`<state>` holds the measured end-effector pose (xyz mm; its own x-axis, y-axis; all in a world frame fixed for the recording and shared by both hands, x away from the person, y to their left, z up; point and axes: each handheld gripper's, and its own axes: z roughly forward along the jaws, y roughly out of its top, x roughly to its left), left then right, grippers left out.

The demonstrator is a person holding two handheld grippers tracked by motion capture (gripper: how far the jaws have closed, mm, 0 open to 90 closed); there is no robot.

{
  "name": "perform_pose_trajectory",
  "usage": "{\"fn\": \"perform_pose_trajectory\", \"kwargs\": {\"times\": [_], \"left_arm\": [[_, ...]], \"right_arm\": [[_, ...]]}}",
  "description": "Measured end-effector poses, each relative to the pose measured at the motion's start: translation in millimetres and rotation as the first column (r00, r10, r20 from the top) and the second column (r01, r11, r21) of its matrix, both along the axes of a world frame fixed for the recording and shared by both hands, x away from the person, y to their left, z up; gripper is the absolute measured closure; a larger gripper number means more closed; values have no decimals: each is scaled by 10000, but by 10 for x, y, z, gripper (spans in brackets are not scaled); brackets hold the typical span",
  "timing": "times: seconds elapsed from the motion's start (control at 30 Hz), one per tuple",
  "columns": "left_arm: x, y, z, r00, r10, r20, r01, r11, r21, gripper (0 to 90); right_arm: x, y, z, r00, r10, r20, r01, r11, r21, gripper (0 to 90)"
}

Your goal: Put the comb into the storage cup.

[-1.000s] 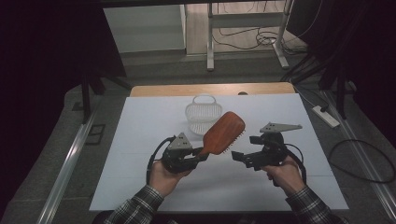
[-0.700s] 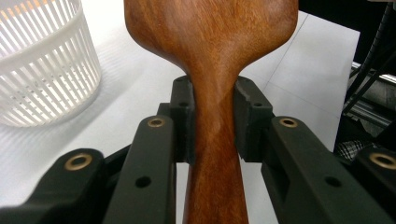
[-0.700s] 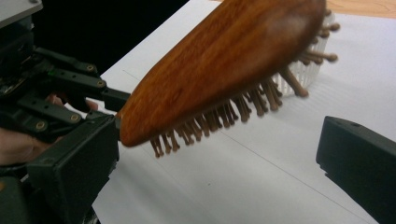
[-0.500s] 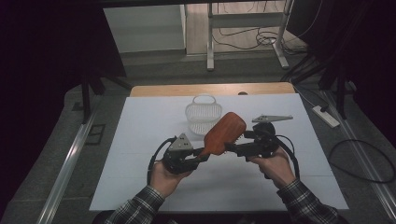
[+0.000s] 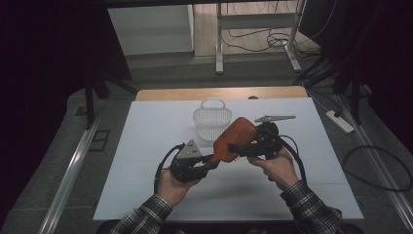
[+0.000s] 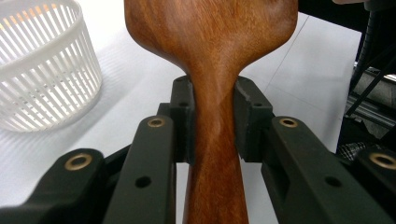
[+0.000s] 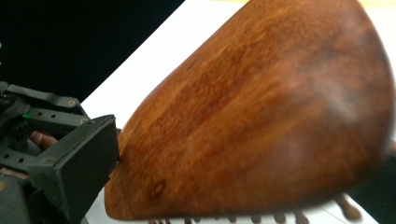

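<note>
A wooden hairbrush (image 5: 235, 138) hangs above the white table (image 5: 146, 146), its back upward and its head pointing to the far right. My left gripper (image 5: 212, 160) is shut on the brush's narrow handle (image 6: 215, 140); both pads press its sides. My right gripper (image 5: 239, 146) reaches in from the right with its jaws spread around the brush head (image 7: 261, 112). One of its pads (image 7: 79, 163) stands at the head's edge. The other jaw is hidden behind the head. Bristle tips show under the head.
A white slatted basket (image 5: 210, 119) stands empty just beyond the brush, near the table's far edge (image 6: 42, 70). A wooden strip borders the table at the back. Table legs and cables lie on the floor beyond.
My right gripper has moved left from beside the brush to the brush head, which now lies between its jaws. The left gripper has kept still with the handle.
</note>
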<state>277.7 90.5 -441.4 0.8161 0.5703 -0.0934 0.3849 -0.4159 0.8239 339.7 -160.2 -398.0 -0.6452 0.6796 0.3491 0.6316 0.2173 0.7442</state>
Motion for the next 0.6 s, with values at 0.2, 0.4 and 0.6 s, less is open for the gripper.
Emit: {"fn": "perform_pose_trajectory", "kwargs": {"times": [0.2,0.4,0.6], "left_arm": [[-8,-32,-13,10000,-45,19,45,10000,42,720],[-1,-54,-40,10000,-27,-1,27,9999,122,720],[15,-73,-71,9999,-92,-84,95,9995,317,721]], "right_arm": [[23,23,-13,9999,50,-140,-47,9999,152,70],[23,3,-9,9994,30,-358,-15,9991,435,204],[32,-58,7,9974,71,-721,20,9921,1254,345]]}}
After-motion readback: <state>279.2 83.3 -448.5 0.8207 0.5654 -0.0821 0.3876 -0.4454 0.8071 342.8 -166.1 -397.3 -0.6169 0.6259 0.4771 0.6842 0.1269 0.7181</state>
